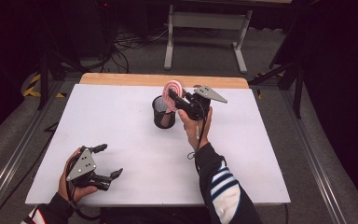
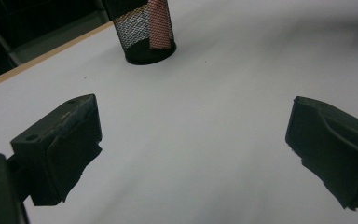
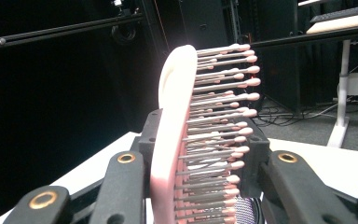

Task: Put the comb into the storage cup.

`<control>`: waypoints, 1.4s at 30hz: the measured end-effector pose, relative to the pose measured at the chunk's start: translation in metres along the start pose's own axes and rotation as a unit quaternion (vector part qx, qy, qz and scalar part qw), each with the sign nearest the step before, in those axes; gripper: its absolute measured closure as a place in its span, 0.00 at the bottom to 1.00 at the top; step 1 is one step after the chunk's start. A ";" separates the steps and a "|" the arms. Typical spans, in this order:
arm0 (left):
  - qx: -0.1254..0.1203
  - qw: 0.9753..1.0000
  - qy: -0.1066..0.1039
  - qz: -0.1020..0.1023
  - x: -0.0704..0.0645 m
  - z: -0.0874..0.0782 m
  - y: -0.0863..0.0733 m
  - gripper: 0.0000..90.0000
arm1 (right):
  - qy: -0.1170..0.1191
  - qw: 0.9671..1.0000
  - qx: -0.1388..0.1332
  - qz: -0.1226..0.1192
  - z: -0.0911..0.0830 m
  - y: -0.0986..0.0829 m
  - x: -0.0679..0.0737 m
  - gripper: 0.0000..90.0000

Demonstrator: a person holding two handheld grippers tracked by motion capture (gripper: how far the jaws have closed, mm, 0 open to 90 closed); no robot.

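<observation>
1 pink hairbrush (image 1: 173, 88), 1 black mesh cup (image 1: 163, 113), 2 grippers: left gripper (image 1: 111, 162), right gripper (image 1: 179, 98). 1 white table (image 1: 261, 154). 1 white-legged desk (image 1: 205, 21) behind.

A big white table (image 1: 135, 154) with a wooden back edge (image 1: 121, 78). Behind it stands a grey desk frame (image 1: 205, 28) and tangled black cables (image 1: 130, 44) (on the grey floor).
</observation>
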State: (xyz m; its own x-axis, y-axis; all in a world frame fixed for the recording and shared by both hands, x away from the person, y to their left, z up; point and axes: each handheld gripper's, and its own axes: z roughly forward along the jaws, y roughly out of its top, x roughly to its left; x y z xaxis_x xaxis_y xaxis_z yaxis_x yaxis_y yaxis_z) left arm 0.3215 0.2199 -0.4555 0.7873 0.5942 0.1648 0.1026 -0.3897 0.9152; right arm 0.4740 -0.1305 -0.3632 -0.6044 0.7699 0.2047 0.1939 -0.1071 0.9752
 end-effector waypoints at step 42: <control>0.004 1.000 0.004 -0.005 0.002 0.002 -0.001 0.05 | -0.033 0.998 0.024 -0.055 -0.012 0.003 -0.002 0.56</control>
State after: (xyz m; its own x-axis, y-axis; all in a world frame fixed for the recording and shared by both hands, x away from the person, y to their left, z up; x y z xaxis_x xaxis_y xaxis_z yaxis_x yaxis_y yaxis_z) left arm 0.3239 0.2202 -0.4565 0.7819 0.6030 0.1583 0.1158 -0.3900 0.9135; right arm 0.4662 -0.1402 -0.3596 -0.5718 0.8156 0.0884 0.1672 0.0104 0.9859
